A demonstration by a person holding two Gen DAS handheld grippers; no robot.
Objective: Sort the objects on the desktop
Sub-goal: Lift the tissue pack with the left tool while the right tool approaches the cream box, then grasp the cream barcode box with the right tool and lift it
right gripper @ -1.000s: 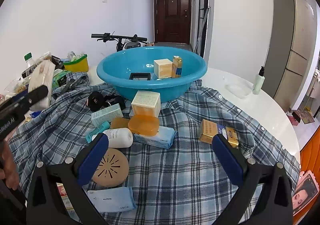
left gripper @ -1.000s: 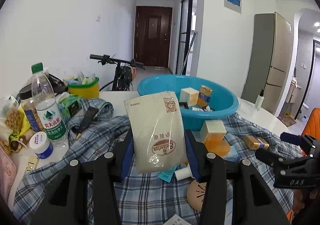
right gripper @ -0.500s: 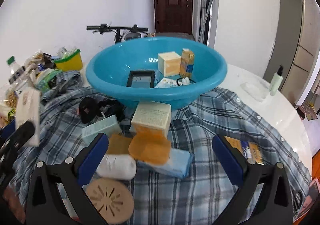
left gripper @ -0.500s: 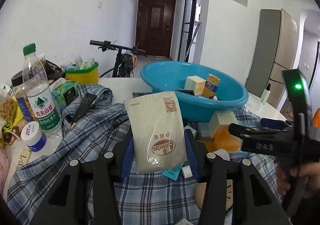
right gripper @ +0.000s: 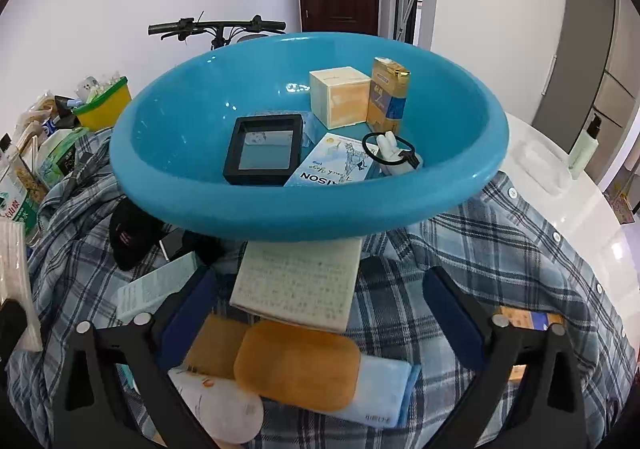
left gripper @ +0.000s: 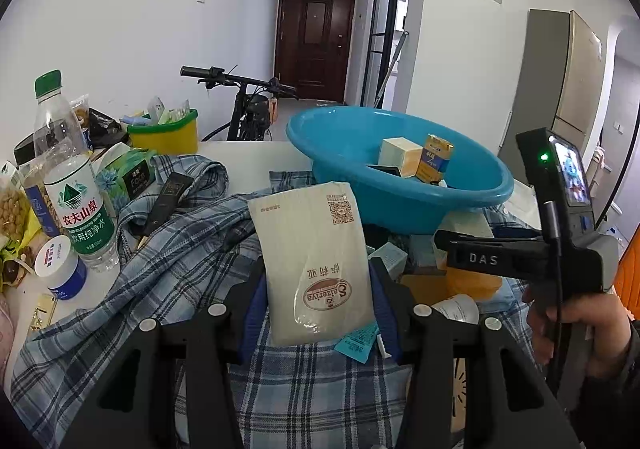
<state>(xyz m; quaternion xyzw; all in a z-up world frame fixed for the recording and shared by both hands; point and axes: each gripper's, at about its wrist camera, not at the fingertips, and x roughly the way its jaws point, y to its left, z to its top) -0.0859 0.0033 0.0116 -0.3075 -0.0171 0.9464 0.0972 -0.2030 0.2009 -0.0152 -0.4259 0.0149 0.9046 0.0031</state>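
My left gripper (left gripper: 316, 313) is shut on a cream food packet (left gripper: 314, 261) and holds it upright above the plaid shirt (left gripper: 160, 273). The blue basin (left gripper: 400, 201) stands behind it, holding a cream box (right gripper: 340, 97), a yellow carton (right gripper: 388, 97), a black frame (right gripper: 264, 149) and a blue booklet (right gripper: 336, 165). My right gripper (right gripper: 320, 301) is open, its fingers either side of a pale cream box (right gripper: 300, 285) just in front of the basin (right gripper: 180, 185). An orange soap bar (right gripper: 296, 365) lies below the box. The right gripper also shows in the left wrist view (left gripper: 480, 253).
A water bottle (left gripper: 76, 209), a white jar (left gripper: 60, 269), snack bags and a yellow-green bin (left gripper: 164, 133) crowd the table's left side. A black cap (right gripper: 132, 237), a mint box (right gripper: 156, 289) and a white pouch (right gripper: 220, 409) lie on the shirt. A lotion bottle (right gripper: 584, 149) stands far right.
My right gripper has moved forward and down toward the basin, closing in around the pale cream box. My left gripper still holds the packet and has shifted little.
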